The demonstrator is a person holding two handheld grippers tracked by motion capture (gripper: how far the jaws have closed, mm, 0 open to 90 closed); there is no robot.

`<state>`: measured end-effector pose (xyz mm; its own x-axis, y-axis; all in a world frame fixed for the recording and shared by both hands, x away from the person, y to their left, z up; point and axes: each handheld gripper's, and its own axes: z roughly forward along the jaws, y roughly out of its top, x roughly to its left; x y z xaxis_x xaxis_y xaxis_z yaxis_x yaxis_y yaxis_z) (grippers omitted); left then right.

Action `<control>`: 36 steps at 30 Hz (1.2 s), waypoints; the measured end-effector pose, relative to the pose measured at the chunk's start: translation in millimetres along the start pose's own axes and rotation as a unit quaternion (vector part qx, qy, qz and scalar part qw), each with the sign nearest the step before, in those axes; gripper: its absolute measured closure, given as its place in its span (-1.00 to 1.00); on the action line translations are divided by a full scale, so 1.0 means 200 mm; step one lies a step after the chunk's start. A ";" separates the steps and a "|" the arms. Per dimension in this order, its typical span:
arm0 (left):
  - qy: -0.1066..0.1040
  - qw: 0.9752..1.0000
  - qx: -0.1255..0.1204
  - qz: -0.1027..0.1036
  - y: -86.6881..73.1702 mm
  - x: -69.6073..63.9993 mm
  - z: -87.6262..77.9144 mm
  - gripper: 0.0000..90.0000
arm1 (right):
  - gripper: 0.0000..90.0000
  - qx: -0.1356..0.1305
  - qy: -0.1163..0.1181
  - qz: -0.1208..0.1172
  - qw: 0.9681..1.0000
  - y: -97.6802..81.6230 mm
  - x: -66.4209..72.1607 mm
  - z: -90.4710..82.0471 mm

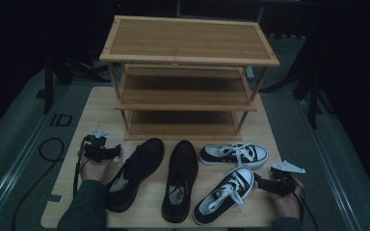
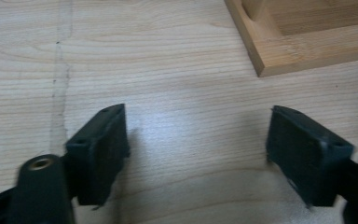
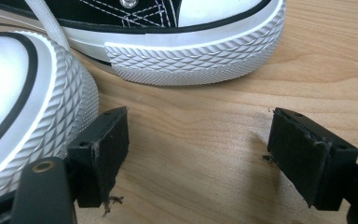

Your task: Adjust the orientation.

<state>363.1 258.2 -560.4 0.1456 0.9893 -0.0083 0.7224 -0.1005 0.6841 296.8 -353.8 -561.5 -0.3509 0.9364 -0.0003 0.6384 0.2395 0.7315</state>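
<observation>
On the table (image 1: 101, 103) — two black shoes (image 1: 137, 171), two sneakers (image 1: 226, 192), one rack (image 1: 188, 43).

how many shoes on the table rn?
4. Black leather shoe front left, by the left gripper; second black leather shoe at centre; black-and-white canvas sneaker lying crosswise before the bamboo shoe rack; another front right. None on the rack's visible shelves.
</observation>
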 end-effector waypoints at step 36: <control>-0.093 0.993 0.036 0.065 0.18 -0.01 -0.27 0.39 | -0.55 0.000 0.000 0.000 1.000 0.00 0.00 0.00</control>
<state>353.4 258.4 -496.4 0.3580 0.9316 -0.0624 0.7349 -0.2400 0.6342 296.9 -353.5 -561.5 -0.3513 0.9362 -0.0002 0.6383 0.2397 0.7315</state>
